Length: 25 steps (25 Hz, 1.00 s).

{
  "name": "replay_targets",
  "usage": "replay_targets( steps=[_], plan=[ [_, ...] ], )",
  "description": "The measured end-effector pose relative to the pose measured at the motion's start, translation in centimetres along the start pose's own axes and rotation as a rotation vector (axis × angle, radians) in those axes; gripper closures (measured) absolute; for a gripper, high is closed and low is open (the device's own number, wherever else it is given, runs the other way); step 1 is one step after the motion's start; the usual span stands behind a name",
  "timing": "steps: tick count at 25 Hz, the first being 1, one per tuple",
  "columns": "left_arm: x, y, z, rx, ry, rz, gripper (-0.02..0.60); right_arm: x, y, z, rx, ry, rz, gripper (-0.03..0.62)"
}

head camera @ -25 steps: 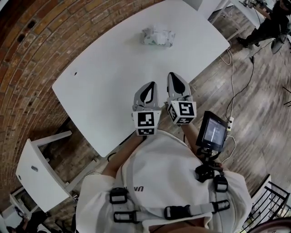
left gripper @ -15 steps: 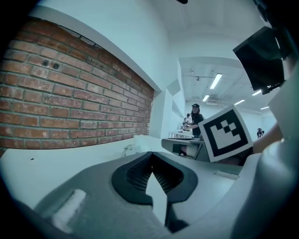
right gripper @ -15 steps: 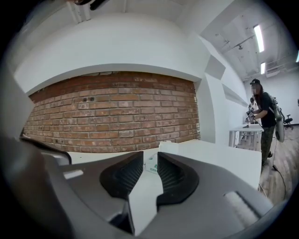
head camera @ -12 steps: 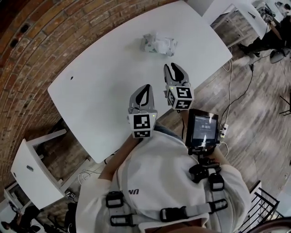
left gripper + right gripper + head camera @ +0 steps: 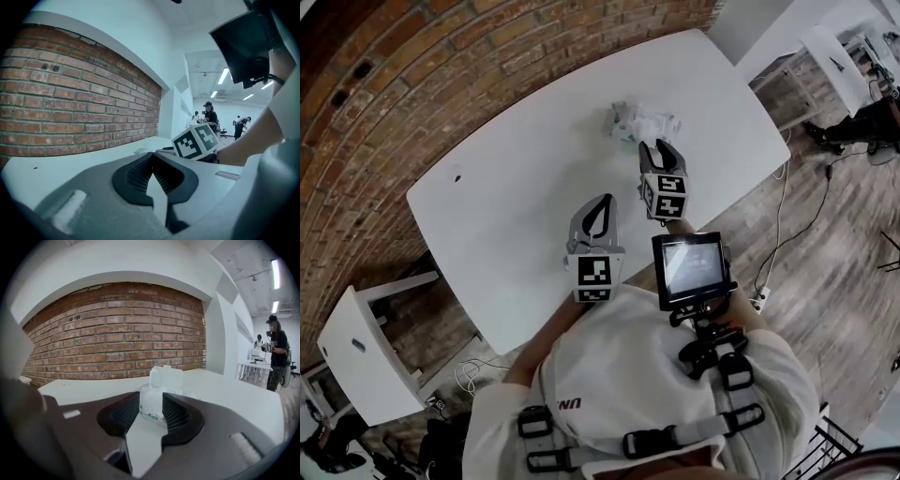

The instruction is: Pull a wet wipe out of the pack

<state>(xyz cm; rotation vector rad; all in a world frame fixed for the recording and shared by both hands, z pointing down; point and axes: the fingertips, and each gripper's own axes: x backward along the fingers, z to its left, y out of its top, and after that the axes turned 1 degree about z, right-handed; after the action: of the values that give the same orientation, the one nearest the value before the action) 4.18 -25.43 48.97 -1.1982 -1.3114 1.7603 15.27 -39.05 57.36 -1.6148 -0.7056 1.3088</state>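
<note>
Now the right tool (image 5: 660,147), its jaws just opening wide and empty, seems to reach for the wet wipe pack (image 5: 645,122) on the worktop (image 5: 516,178), while the left tool (image 5: 602,201) is closed on nothing; next it probably must pinch one wipe only.

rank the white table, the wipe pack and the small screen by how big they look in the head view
1. white table, by far
2. screen, but it is nearer the camera, so its lead over the pack is unsure
3. wipe pack, lying farther off
</note>
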Motion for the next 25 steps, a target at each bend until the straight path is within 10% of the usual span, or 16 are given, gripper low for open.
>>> replay_targets(
  steps=[7,11,25],
  plan=[
    [-0.7,-0.4,1.4,0.016,0.033,0.018,0.578,-2.2,-1.1,-1.1,0.004,-0.032,0.06,0.438],
    [-1.1,-0.5,1.6,0.017,0.032,0.02,0.578,-2.3,-1.5,-1.3,0.028,-0.064,0.076,0.548],
    [-0.9,-0.2,0.8,0.013,0.011,0.004,0.578,1.6,2.8,-1.1,-0.014,-0.059,-0.101,0.579]
  ],
)
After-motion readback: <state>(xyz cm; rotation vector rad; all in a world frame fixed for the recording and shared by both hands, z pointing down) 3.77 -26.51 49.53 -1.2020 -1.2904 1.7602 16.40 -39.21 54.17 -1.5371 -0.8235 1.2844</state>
